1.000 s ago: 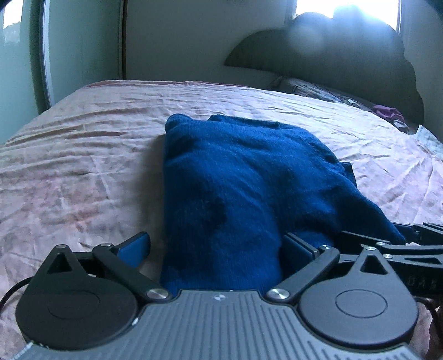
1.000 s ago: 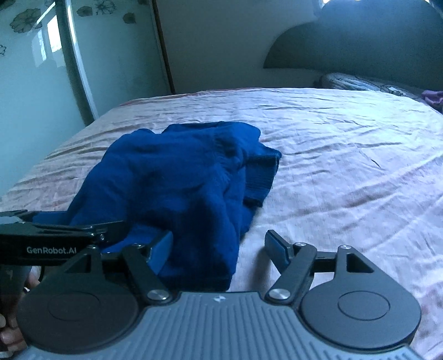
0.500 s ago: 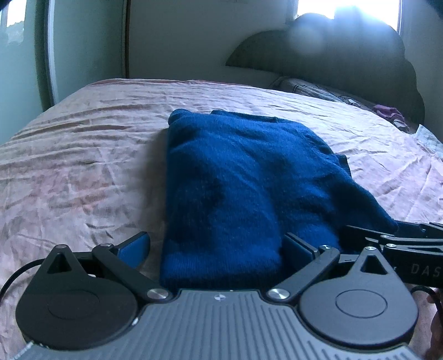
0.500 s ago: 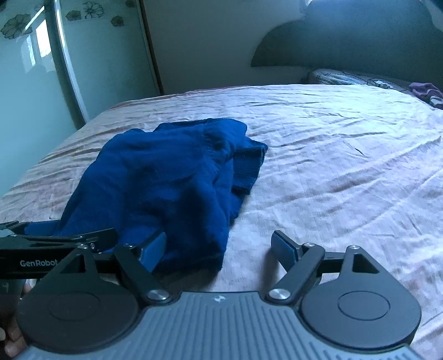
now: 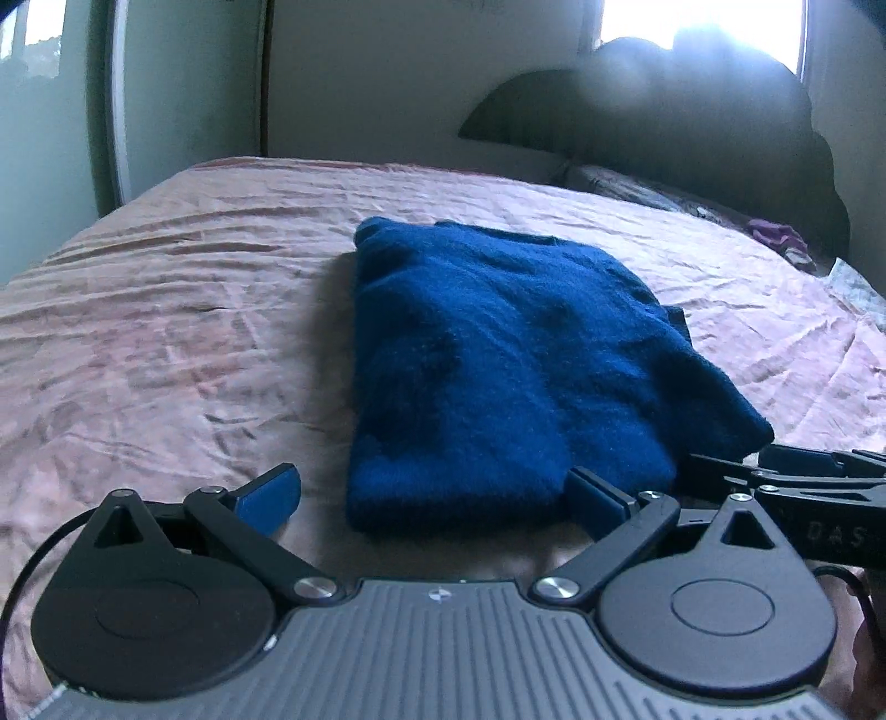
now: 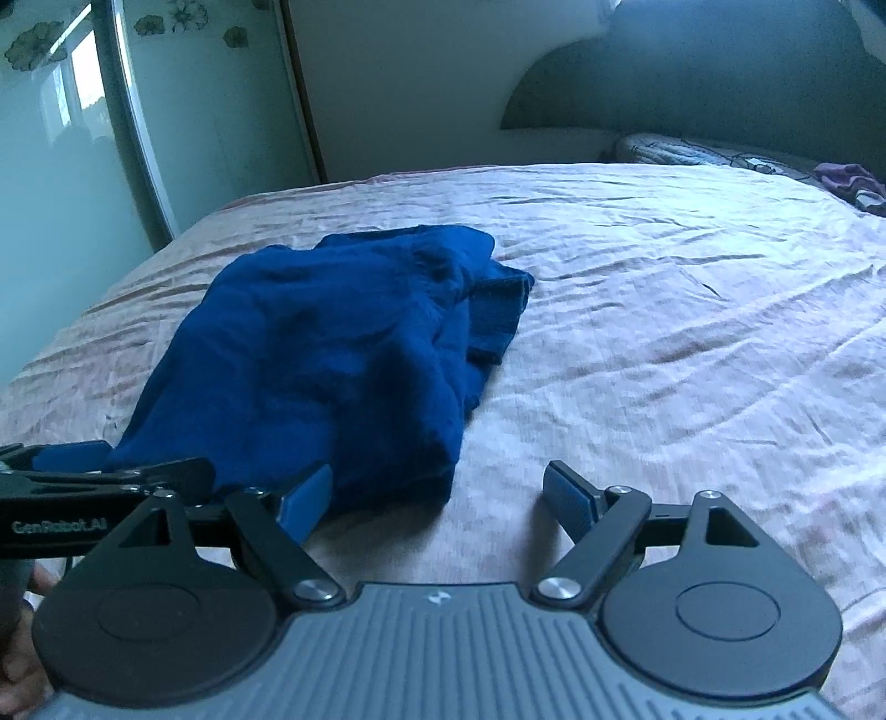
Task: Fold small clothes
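The folded, fuzzy dark-blue knit garment (image 5: 498, 365) lay on the pink bed (image 5: 166, 343). Left tongs (image 5: 432, 493) and right tongs (image 6: 437, 493) gaped empty; square the loose right edge next.

purple cloth (image 6: 850, 180) cut off, headboard (image 5: 692, 122) glare-blurred

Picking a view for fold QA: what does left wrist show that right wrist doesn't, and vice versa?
Left wrist only: the blue sweater's flat folded top as a neat rectangle, and the bright window above the headboard.

Right wrist only: the sweater's bunched side layers with a ribbed edge sticking out, and the flower-patterned glass door.

Both: sweater on the pink bedsheet, purple cloth near the headboard, both grippers open and clear of the fabric.
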The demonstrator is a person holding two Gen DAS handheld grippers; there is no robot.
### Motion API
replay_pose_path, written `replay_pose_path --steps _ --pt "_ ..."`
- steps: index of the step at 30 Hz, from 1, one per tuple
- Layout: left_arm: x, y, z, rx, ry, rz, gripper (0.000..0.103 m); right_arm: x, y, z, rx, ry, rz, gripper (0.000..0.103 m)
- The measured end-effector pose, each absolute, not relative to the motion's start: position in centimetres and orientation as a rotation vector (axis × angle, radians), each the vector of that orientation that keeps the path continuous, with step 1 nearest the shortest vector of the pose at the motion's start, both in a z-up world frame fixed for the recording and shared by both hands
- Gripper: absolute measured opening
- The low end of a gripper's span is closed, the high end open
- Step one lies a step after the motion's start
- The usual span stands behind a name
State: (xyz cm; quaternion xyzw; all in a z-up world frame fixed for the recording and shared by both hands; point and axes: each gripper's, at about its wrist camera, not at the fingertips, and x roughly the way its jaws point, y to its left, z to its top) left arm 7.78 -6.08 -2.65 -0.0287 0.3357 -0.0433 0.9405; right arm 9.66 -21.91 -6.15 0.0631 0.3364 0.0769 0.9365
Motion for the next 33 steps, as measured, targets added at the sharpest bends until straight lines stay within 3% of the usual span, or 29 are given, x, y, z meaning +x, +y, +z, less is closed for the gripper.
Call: replay_pose_path --steps 18,33 --pt "4.8 -5.2 -3.1 -0.028 0.66 -0.054 0.102 8.2 -20.3 -6.6 0.083 0.731 0.073 0.101" --pt "4.5 -6.0 -3.7 0.034 0.666 -0.042 0.103 7.6 -19.5 -7.4 0.033 0.709 0.042 0.103"
